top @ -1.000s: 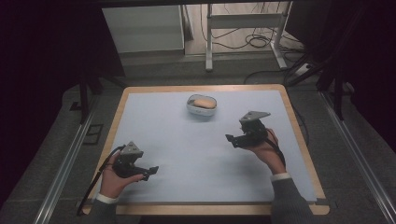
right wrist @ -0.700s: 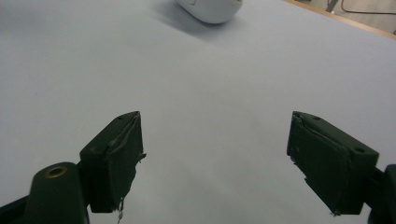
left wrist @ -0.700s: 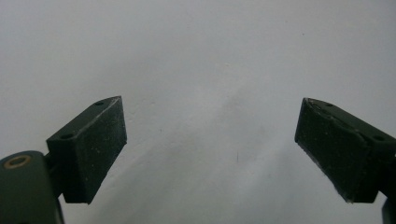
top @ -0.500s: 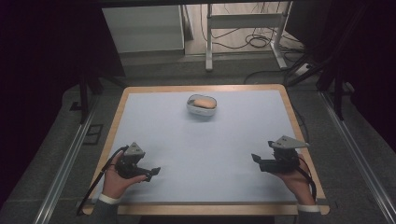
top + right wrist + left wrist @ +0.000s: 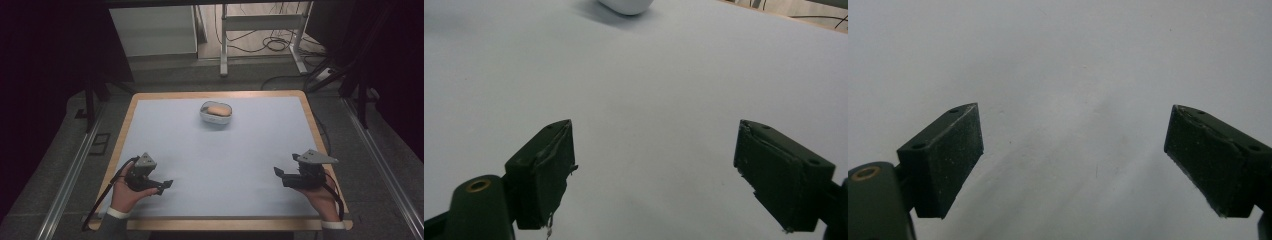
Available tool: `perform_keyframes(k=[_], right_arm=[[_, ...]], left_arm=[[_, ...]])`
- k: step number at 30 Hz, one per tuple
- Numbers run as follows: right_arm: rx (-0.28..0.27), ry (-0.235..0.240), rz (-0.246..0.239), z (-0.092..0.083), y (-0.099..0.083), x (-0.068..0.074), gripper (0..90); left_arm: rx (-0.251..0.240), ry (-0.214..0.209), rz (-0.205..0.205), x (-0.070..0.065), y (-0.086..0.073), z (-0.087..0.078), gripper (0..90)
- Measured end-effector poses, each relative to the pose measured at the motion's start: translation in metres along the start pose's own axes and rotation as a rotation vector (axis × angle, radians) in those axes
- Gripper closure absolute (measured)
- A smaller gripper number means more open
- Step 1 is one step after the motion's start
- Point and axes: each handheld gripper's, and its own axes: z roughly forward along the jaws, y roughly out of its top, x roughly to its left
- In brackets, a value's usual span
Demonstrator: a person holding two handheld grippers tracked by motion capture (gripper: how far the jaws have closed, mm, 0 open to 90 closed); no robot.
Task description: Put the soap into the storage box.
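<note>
The right tongs [image 5: 278, 173] sit in the lower right of the high view, held in a hand [image 5: 320, 196] low over the bench [image 5: 260, 145]. Their jaws stand wide apart with nothing between them and have just been opening; the right gripper view shows bare blue-grey surface in the gap. The left tongs [image 5: 166, 185] sit in the lower left of the high view, likewise released, jaws spread wide over bare bench in the left gripper view, gripping nothing.

The white bowl [image 5: 216, 112] stands in the upper middle of the high view, near the far edge of the bench, with a tan, rounded piece of food [image 5: 218, 109] lying in it. It is well apart from both tongs, and open surface lies between. The bowl's lower edge [image 5: 626, 6] peeks in at the top of the right gripper view.
</note>
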Motion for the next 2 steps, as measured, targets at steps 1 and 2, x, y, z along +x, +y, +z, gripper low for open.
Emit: perform_keyframes(k=[1, 2], right_arm=[[0.003, 0.001, 0.0, 0.0017, 0.0, 0.0002, 14.9], [0.005, -0.001, -0.001, 0.0037, -0.0002, 0.0002, 14.5]], left_arm=[[0.002, 0.001, 0.0, 0.0002, 0.0, -0.0003, 9.0], [0.002, 0.003, -0.001, 0.0003, 0.0001, -0.0003, 9.0]])
